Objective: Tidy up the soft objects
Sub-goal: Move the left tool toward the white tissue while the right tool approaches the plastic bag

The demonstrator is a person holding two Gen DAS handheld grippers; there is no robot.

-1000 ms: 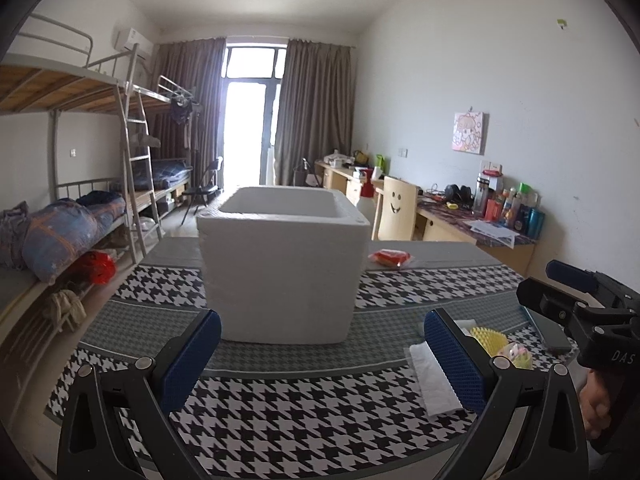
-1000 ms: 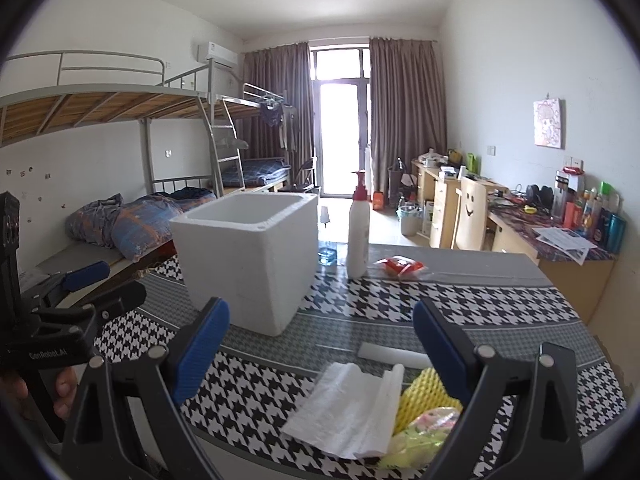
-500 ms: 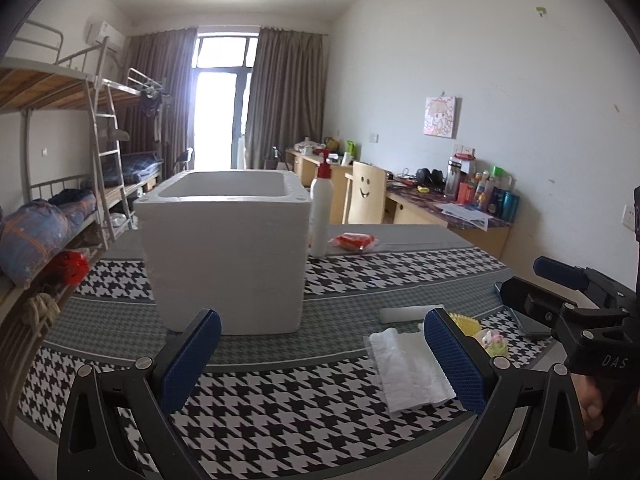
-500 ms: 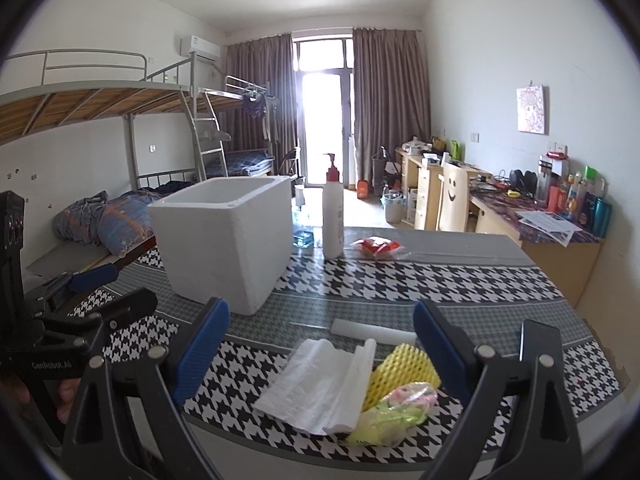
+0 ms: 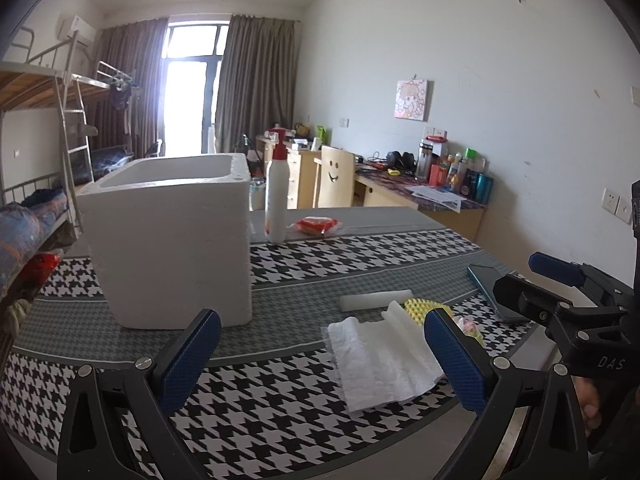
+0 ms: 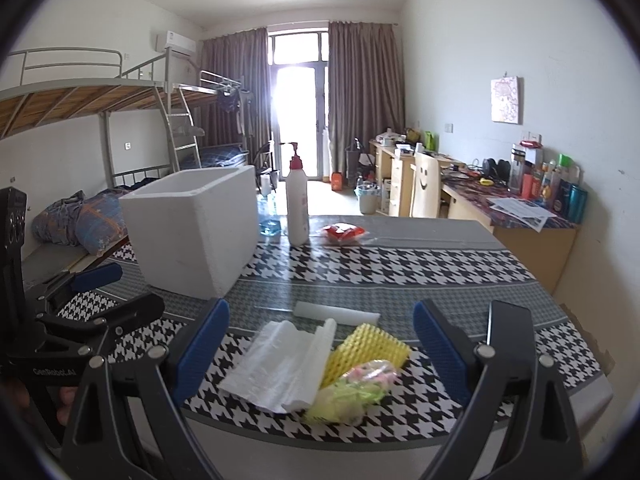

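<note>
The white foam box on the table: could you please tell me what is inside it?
Only the foam box rim and a strip of bare inner wall show; its walls hide the floor, so any contents cannot be seen.

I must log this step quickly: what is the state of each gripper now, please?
Left gripper: open, holding nothing.
Right gripper: open, holding nothing.

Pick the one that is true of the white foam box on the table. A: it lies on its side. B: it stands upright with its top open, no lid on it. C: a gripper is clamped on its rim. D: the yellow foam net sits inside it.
B: the white foam box stands upright on the table with its open rim showing and no lid, both grippers apart from it, while the yellow foam net lies on the cloth nearer the camera.
</note>
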